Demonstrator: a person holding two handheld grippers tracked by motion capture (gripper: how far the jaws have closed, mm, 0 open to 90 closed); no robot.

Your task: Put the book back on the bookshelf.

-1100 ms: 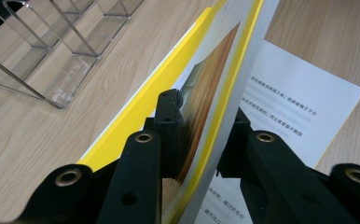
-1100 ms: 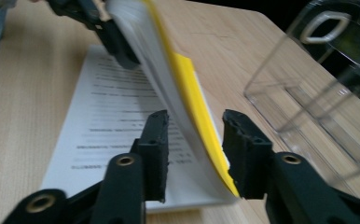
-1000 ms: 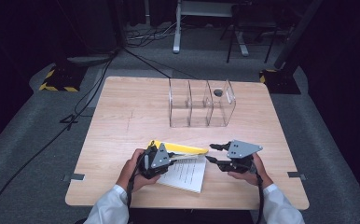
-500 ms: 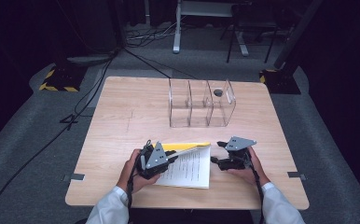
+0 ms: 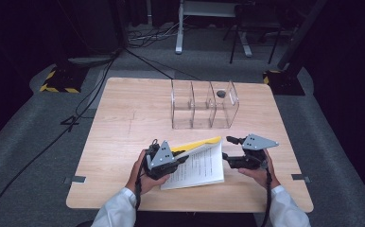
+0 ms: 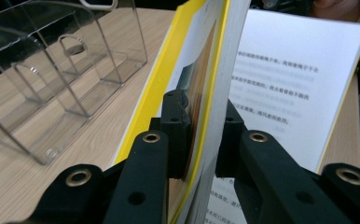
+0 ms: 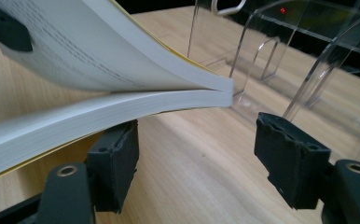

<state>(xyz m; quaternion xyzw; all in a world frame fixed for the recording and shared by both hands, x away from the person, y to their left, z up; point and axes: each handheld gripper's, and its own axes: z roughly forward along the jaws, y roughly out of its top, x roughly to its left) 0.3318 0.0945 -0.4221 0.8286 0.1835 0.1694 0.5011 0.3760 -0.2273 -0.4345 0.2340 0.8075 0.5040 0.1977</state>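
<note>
In the left gripper view the book (image 6: 280, 70) runs off the top and bottom edges, and its printed lines blur toward the bottom. The organizer (image 6: 52, 84) is cut at the left edge. In the high view, the small dark thing (image 5: 221, 94) in the organizer's right compartment is too small to identify.

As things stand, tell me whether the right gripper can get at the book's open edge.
Probably yes: the right gripper stands open beside the book, bare table between its jaws, nothing in the way.
</note>
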